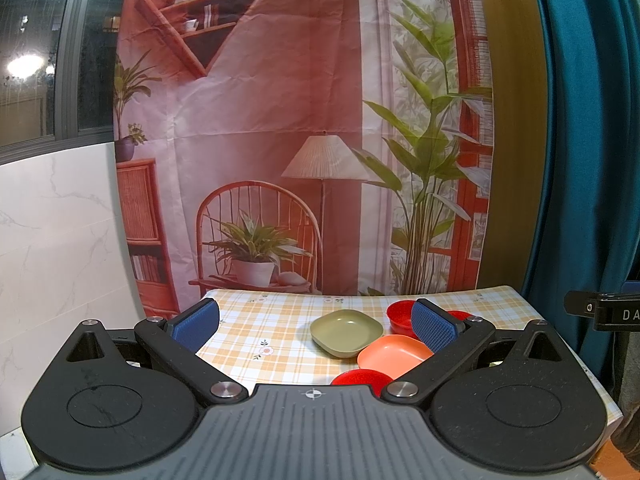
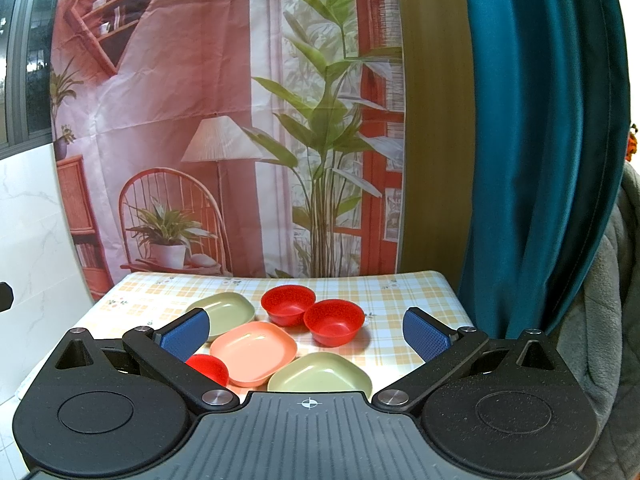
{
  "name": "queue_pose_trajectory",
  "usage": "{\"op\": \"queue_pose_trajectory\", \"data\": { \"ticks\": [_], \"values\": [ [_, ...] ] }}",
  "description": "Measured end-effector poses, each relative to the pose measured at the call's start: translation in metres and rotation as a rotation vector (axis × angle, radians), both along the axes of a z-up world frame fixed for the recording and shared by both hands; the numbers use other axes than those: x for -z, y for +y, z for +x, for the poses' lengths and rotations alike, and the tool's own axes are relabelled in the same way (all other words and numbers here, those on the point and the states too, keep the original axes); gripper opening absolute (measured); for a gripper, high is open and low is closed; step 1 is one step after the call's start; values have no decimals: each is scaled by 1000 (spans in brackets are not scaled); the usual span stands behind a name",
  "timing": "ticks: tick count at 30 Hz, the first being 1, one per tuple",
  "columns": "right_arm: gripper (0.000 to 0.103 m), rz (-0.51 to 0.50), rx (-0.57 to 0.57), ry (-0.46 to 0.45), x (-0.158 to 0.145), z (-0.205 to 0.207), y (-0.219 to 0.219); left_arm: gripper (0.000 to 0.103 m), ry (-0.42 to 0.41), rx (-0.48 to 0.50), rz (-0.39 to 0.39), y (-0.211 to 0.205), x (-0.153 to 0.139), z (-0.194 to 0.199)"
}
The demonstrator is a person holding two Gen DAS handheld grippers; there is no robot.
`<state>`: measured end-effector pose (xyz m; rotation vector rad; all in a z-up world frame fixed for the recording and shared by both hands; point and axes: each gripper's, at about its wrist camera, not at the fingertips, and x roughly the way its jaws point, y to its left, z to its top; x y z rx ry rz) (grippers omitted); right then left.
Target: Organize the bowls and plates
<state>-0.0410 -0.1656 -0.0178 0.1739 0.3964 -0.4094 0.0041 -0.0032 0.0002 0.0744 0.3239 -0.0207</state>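
Tools both spread wide, empty: left tool (image 1: 316,322), right tool (image 2: 307,334), hovering near tabletop (image 2: 400,292) edge. Dishes scattered centre: green plate (image 2: 320,376) nearest, pink plate (image 2: 254,352), red bowls (image 2: 334,320) behind. Suggest pinching nearest green rim first, lifting level, nesting like onto like.

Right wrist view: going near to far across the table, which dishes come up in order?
Near green plate → small red bowl → salmon plate → right red bowl → far green plate → far red bowl.
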Motion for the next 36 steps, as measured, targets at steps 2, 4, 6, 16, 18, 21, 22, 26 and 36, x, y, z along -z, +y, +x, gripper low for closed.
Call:
{"op": "queue_pose_trajectory", "data": {
  "ticks": [2,4,6,16,18,21,22,26,36],
  "values": [
    [103,0,0,0,0,0,0,103,-1,0,0,-1,0,0],
    [103,0,-1,0,0,0,0,103,0,0,0,0,0,0],
    [103,0,0,0,0,0,0,103,0,0,0,0,0,0],
    [103,1,-2,-4,-2,2,0,103,-2,1,-2,0,1,1],
    [103,3,-16,-27,-2,2,-2,103,-9,-3,-1,0,3,2],
    [103,4,-22,-54,2,8,-6,103,-21,-15,7,-1,7,8],
    [103,3,-25,-60,4,10,-9,103,-24,-18,11,-1,9,11],
    [103,-14,-40,-92,22,20,-18,103,-26,-38,28,-3,17,26],
    [103,11,-27,-100,39,49,-42,103,-72,-62,-35,2,30,63]
  ]
}}
